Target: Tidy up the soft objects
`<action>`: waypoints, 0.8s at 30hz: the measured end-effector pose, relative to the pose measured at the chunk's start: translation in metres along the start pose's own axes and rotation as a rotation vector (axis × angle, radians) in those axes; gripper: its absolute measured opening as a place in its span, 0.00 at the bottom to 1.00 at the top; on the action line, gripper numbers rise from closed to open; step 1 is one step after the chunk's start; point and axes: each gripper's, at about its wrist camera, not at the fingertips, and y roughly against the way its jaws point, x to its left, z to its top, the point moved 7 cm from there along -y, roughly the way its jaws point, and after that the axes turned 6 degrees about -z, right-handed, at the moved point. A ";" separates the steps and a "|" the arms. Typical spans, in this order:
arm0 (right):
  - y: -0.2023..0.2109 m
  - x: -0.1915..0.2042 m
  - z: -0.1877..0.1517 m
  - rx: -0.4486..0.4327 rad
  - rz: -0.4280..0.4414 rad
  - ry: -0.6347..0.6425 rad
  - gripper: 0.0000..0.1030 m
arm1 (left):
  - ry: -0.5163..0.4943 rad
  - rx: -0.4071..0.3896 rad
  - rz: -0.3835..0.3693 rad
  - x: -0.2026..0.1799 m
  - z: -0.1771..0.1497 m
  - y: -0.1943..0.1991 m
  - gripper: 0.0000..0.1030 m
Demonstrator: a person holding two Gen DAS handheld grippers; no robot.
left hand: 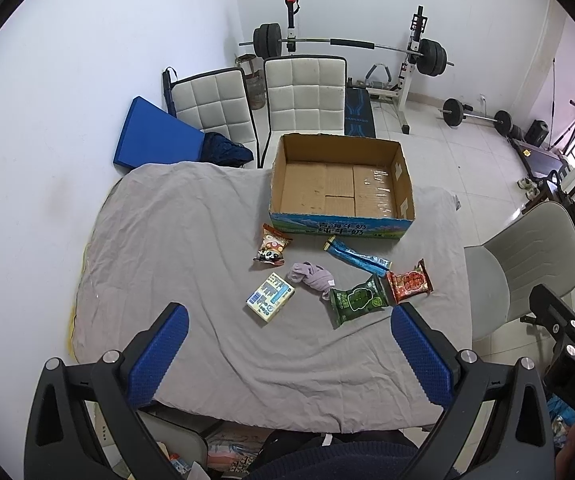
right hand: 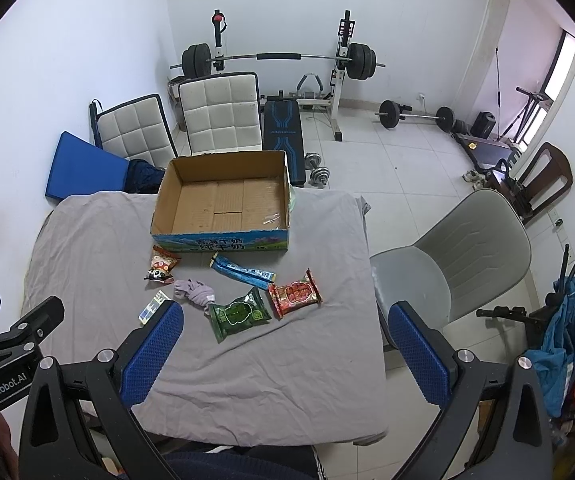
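An open, empty cardboard box (left hand: 339, 184) (right hand: 223, 204) stands at the far side of a table under a grey cloth (left hand: 175, 240) (right hand: 279, 360). In front of it lie a panda snack bag (left hand: 272, 245) (right hand: 162, 264), a blue stick pack (left hand: 357, 256) (right hand: 243, 273), a bundled lilac cloth (left hand: 312, 275) (right hand: 194, 291), a pale tissue pack (left hand: 270, 296) (right hand: 152, 307), a green packet (left hand: 357, 300) (right hand: 239, 313) and a red packet (left hand: 409, 282) (right hand: 294, 293). My left gripper (left hand: 287, 356) and right gripper (right hand: 283, 356) are both open and empty, above the table's near part.
Two white padded chairs (left hand: 303, 92) (right hand: 219, 112) and a blue mat (left hand: 155, 136) stand behind the table. A grey chair (left hand: 523, 264) (right hand: 459, 260) stands right of it. A barbell rack (left hand: 347, 44) (right hand: 279, 58) and loose weights stand at the back.
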 end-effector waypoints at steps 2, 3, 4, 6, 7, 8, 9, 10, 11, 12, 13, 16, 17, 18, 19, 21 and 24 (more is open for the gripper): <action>0.000 0.000 0.000 0.002 0.004 0.001 1.00 | 0.000 -0.002 -0.001 -0.001 0.000 0.000 1.00; -0.001 0.000 0.000 0.004 0.004 0.001 1.00 | 0.000 -0.003 0.001 -0.001 0.000 0.000 1.00; -0.002 0.000 0.001 0.007 0.005 0.001 1.00 | 0.000 0.000 -0.002 -0.001 0.000 0.000 1.00; -0.003 -0.002 0.001 0.011 0.007 0.001 1.00 | -0.001 -0.001 0.002 -0.001 -0.001 0.001 1.00; -0.002 -0.003 0.002 0.009 0.008 0.001 1.00 | -0.001 0.000 0.002 -0.001 0.000 0.001 1.00; -0.003 -0.003 0.002 0.008 0.007 0.001 1.00 | 0.000 -0.001 0.001 -0.002 0.000 0.000 1.00; -0.003 -0.003 0.003 0.007 0.007 0.001 1.00 | -0.001 -0.002 0.003 -0.002 0.000 0.000 1.00; -0.003 -0.003 0.003 0.004 0.009 0.000 1.00 | -0.002 -0.003 0.004 -0.002 0.001 0.001 1.00; -0.004 -0.004 0.004 0.003 0.009 0.000 1.00 | -0.002 -0.003 0.002 -0.002 0.001 0.001 1.00; -0.004 -0.003 0.004 0.002 0.008 0.001 1.00 | -0.002 -0.004 0.003 -0.002 0.001 0.000 1.00; -0.004 -0.003 0.004 0.002 0.010 0.000 1.00 | -0.003 -0.005 0.003 -0.003 0.001 0.001 1.00; -0.005 -0.003 0.003 0.003 0.010 0.000 1.00 | -0.001 -0.004 0.001 -0.003 0.001 0.001 1.00; -0.005 -0.003 0.003 0.003 0.010 -0.001 1.00 | -0.002 -0.003 0.001 -0.003 0.001 0.000 1.00; -0.005 -0.003 0.002 0.003 0.008 -0.002 1.00 | -0.002 -0.002 0.002 -0.002 0.001 0.000 1.00; -0.005 -0.003 0.002 0.002 0.009 -0.002 1.00 | -0.002 -0.003 0.001 -0.003 0.001 0.001 1.00; -0.004 -0.003 0.002 0.000 0.009 -0.003 1.00 | -0.003 -0.002 0.003 -0.004 0.001 0.001 1.00; -0.003 -0.004 0.002 -0.001 0.011 -0.005 1.00 | -0.004 -0.003 0.002 -0.005 0.001 0.002 1.00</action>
